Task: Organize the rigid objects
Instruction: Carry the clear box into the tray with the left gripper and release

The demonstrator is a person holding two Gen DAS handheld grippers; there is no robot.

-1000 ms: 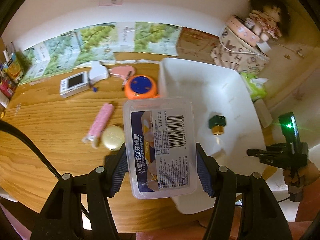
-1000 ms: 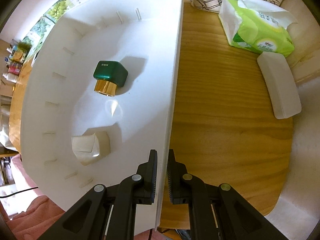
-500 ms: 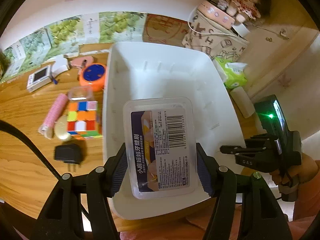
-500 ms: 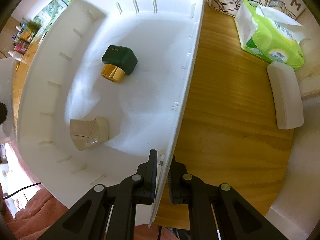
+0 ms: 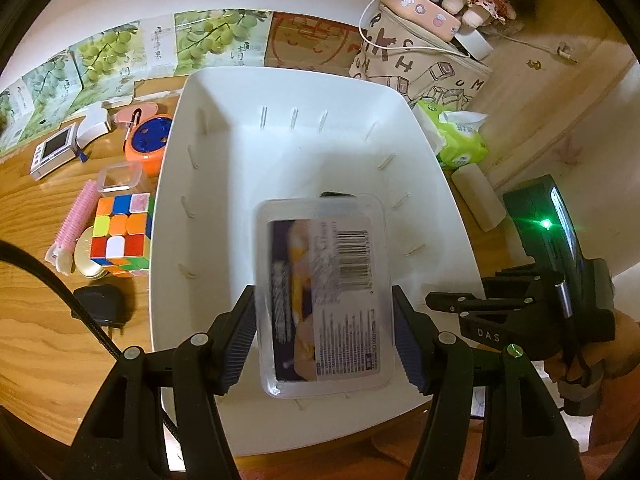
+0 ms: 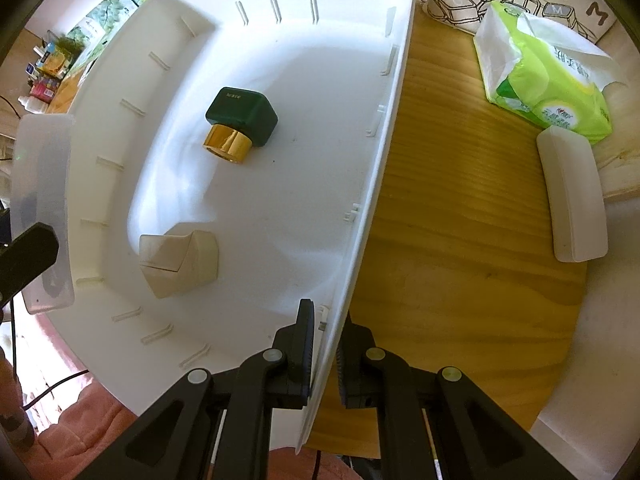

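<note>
A clear plastic box [image 5: 324, 296] with a barcode label sits between the fingers of my left gripper [image 5: 324, 332], which is shut on it and holds it over the white bin [image 5: 208, 184]. In the right wrist view the same box [image 6: 40, 184] shows at the bin's left edge. My right gripper [image 6: 325, 346] is shut on the bin's right wall [image 6: 384, 152]; it is also seen at the right of the left wrist view, right gripper [image 5: 436, 304]. Inside the bin lie a green bottle with a gold cap [image 6: 240, 120] and a beige block [image 6: 180, 260]; the box hides them from the left camera.
Left of the bin on the wooden table [image 5: 36, 344] lie a colour cube [image 5: 120, 236], black plug [image 5: 100, 300], pink roller [image 5: 74, 220], small clear box [image 5: 120, 176] and orange round case [image 5: 150, 140]. Right of it lie a green tissue pack [image 6: 552, 84] and white case [image 6: 572, 200].
My left gripper carried the box rightward from over the table to above the bin and came lower. The right gripper kept its hold on the bin wall and rolled slightly.
</note>
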